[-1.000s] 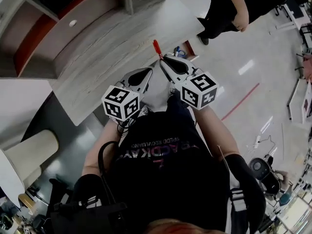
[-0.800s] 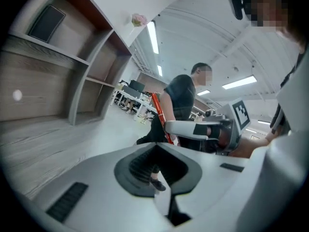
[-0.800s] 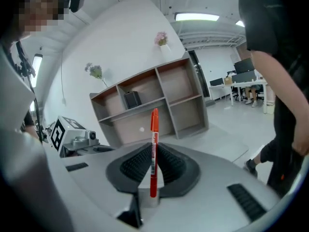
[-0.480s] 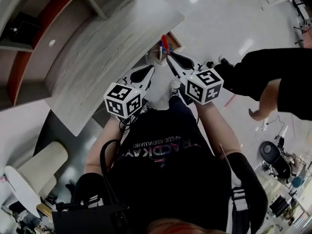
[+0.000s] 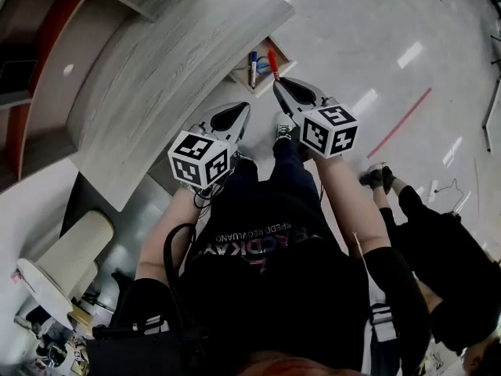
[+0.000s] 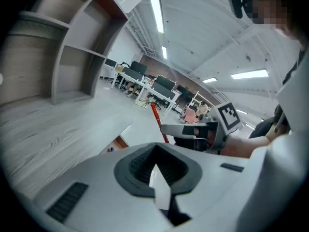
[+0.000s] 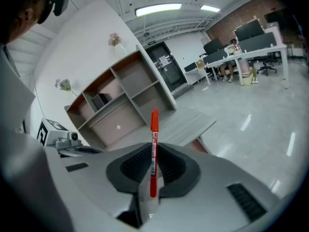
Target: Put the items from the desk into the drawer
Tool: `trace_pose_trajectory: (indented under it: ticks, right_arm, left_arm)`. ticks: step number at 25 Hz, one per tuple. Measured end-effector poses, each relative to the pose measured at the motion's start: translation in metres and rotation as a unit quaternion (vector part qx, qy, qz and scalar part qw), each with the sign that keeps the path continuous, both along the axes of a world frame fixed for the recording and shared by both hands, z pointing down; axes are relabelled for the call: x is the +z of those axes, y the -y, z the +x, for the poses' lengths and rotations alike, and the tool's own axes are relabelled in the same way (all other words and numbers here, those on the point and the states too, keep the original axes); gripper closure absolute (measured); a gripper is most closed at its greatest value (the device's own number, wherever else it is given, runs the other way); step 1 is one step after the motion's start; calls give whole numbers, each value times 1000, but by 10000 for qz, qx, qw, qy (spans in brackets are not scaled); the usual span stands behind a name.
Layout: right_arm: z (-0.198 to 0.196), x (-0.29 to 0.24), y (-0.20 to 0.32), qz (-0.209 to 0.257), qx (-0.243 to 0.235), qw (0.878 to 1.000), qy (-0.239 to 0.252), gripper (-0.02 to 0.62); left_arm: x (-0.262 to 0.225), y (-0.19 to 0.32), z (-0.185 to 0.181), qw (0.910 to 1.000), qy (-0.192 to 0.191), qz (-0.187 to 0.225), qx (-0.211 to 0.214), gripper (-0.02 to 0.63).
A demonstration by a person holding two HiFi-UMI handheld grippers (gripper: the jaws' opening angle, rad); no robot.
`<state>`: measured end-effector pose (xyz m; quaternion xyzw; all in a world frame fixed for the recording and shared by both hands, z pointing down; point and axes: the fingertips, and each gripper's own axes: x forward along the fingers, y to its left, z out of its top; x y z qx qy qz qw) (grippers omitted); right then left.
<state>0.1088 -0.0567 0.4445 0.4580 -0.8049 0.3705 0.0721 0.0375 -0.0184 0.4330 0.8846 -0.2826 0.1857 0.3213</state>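
A red marker stands upright in my right gripper, which is shut on its lower half. In the head view its tip hangs over the open wooden drawer at the corner of the grey desk. A blue pen lies inside the drawer. The right gripper view shows the marker pinched between the pads of my right gripper. My left gripper sits just left of it, shut with nothing in it. The left gripper view shows those jaws closed, with the marker beyond them.
A shelf unit with open compartments stands at the back of the desk. A person in dark clothes stands on the floor to my right. A cream cylinder sits at lower left. A red line crosses the pale floor.
Both grippers have moved forward along the desk edge toward the drawer, and the marker now hangs over it. The bystander has gone from the upper right to the lower right.
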Motion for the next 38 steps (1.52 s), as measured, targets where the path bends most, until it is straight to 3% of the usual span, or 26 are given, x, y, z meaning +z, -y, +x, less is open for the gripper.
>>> trace_pose_trajectory:
  ticks: [10, 17, 26, 38]
  right_arm:
    - [1, 100, 3, -1130, -50, 9932, 265, 543]
    - [-21, 157, 9, -1793, -402, 9829, 94, 541]
    - [-40, 203, 31, -2203, -676, 9731, 76, 541]
    - [-47, 216, 49, -2508, -804, 9647, -75, 541]
  left_arm:
    - [60, -18, 8, 9963, 332, -704, -352, 595]
    - [93, -27, 5, 9909, 299, -1129, -677, 595]
    - [123, -33, 8, 9849, 278, -1427, -941, 595]
    - [127, -25, -3, 9805, 289, -1487, -1251, 595]
